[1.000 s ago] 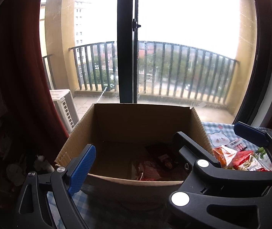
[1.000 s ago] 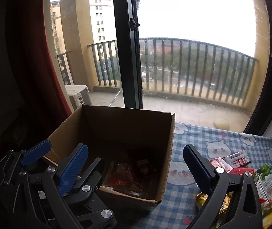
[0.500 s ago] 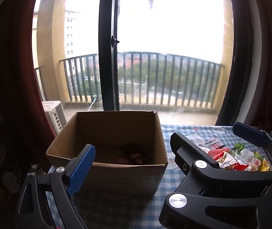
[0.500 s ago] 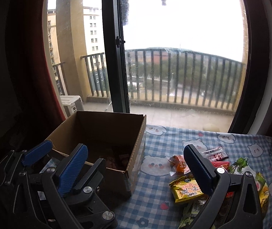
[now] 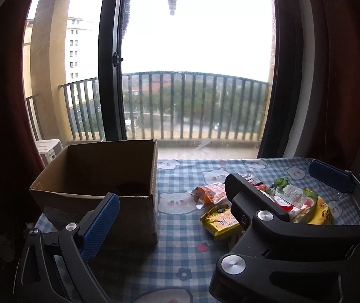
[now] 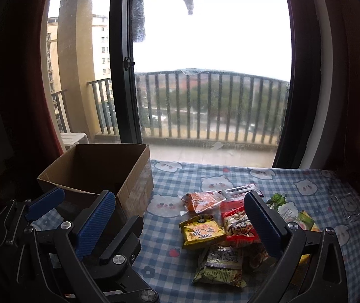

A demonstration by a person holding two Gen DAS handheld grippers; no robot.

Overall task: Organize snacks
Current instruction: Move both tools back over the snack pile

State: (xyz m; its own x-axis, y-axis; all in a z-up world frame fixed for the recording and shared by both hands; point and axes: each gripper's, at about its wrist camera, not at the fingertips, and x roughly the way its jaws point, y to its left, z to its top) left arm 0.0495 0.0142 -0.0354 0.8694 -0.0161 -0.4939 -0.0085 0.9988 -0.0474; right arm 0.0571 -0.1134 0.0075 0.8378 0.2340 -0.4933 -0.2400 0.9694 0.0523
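Observation:
An open cardboard box (image 5: 129, 214) stands at the table's left; its inside is too dark to read. Right of it lies a heap of snack packets: a yellow one (image 6: 201, 231), an orange one (image 6: 202, 200), a red-and-white one (image 6: 239, 227), a green one (image 6: 220, 265) and a leafy green bag (image 6: 293, 214). My right gripper (image 6: 180, 202) hangs open in front of the heap, touching none of it. My left gripper (image 5: 180, 202) is beside the box with its jaws opening and nothing between them. The right gripper's black finger hides the left gripper's right finger.
The table wears a blue checked cloth (image 6: 306, 184) printed with cats. Behind it are a glass balcony door (image 6: 205, 101) and railing, with red curtains (image 5: 0, 126) on both sides. The box sits close to the table's left edge.
Both grippers have drawn back from over the box and swung right. The box now looks smaller and sits further left, its contents out of sight. The snack heap has come into fuller view.

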